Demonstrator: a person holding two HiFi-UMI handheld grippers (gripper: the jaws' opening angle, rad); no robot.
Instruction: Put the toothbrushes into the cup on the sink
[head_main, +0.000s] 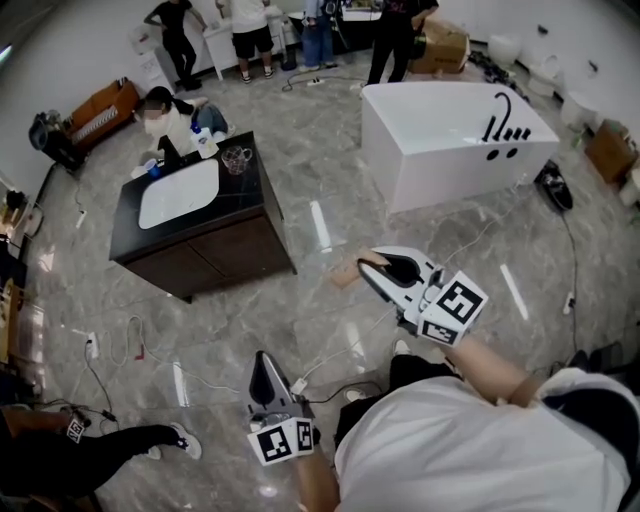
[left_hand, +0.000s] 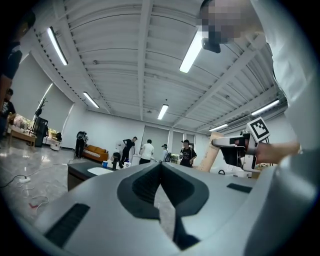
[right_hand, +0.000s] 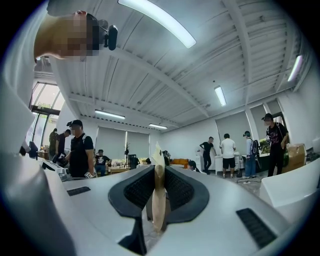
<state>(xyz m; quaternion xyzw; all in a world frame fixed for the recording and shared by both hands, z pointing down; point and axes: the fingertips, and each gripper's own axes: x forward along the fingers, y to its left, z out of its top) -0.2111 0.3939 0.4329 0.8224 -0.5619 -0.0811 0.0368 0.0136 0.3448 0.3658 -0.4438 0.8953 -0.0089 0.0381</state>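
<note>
Toothbrush (right_hand: 158, 197), pinched between right gripper (head_main: 374, 268) jaws

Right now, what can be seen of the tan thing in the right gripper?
The tan thing is a thin, flat, wood-coloured strip with a paler pointed tip. In the right gripper view it shows edge-on, pinched between the pads of the right gripper, which press both its faces. In the head view it pokes out past the jaw tips above the floor, away from the sink. Whether it is a toothbrush cannot be told.
</note>
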